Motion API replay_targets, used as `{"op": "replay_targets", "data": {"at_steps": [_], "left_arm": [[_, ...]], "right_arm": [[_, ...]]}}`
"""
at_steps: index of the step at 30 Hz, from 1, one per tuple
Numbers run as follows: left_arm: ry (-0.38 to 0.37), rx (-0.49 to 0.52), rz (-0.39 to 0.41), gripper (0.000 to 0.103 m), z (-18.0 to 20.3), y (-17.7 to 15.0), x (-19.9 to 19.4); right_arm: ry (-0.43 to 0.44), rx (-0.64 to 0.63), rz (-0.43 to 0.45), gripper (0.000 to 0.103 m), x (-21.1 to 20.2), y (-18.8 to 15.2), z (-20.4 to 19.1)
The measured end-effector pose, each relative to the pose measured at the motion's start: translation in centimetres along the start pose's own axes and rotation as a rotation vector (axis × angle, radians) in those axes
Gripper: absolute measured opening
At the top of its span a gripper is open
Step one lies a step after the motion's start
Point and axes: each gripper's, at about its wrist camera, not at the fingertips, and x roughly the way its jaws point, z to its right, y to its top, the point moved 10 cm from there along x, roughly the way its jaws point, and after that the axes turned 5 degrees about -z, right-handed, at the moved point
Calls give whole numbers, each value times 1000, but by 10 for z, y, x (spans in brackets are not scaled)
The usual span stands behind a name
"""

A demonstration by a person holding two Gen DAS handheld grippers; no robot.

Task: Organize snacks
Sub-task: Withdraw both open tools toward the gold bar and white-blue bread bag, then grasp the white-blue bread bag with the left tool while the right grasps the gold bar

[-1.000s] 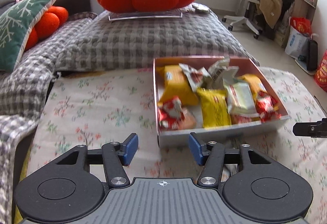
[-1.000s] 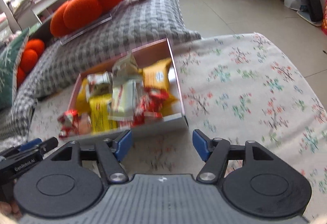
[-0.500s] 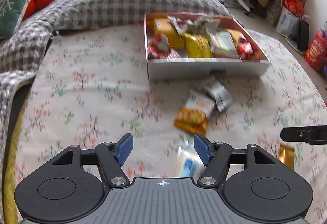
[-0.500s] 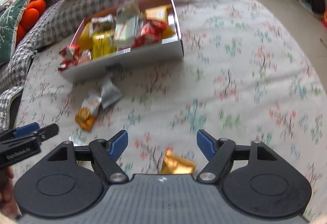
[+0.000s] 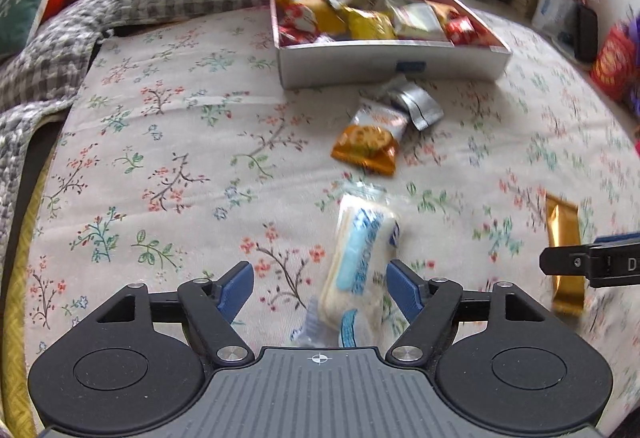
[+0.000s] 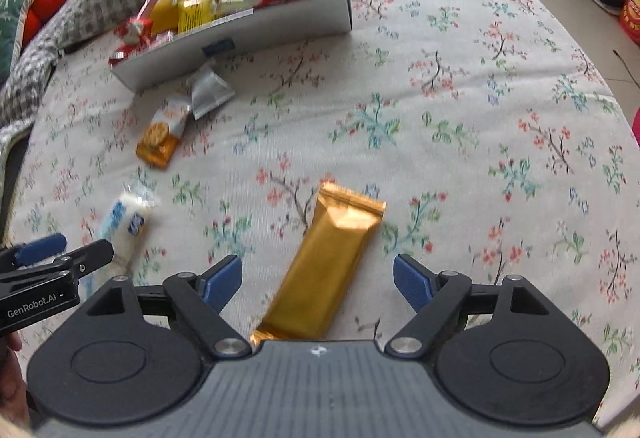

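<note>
The left gripper [image 5: 320,288] has just been spreading its jaws, a white-and-blue packet [image 5: 360,254] lying loose between them; the right gripper [image 6: 318,284] likewise, over one gold bar [image 6: 328,258]. At twelve o'clock sits one snack box [image 5: 392,62], full. Before it, two more packets: an orange cracker pack [image 5: 370,140] touching a silver one [image 5: 416,104].

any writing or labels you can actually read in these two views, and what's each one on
"GenRobot.AI": white print on the black body of the left gripper, seen at the left edge of the right wrist view.
"D": the start of a word cut off by the frame edge, on the right gripper in the left wrist view.
Snack wrappers in the box, the white and blue packet and the orange cracker packet: print too blurred to read.
Gold bar wrapper: no text visible.
</note>
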Motion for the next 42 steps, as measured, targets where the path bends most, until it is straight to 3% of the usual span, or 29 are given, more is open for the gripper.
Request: {"op": "replay_targets", "data": {"at_steps": [14, 20, 32, 37, 39, 42], "left_arm": [[59, 82, -9, 77, 13, -7, 15], [65, 90, 7, 78, 15, -5, 16], [23, 94, 13, 62, 22, -4, 15], [6, 111, 20, 44, 29, -5, 13], [-4, 118, 22, 35, 33, -5, 12], [-1, 124, 25, 29, 35, -5, 11]], "right_arm": [[-109, -91, 31, 88, 11, -11, -10], [-125, -78, 70, 83, 11, -5, -7], [-114, -106, 104, 66, 9, -2, -11], [-104, -129, 128, 43, 7, 0, -15], [-103, -131, 136, 36, 6, 1, -15], [-103, -134, 144, 29, 5, 2, -15]]}}
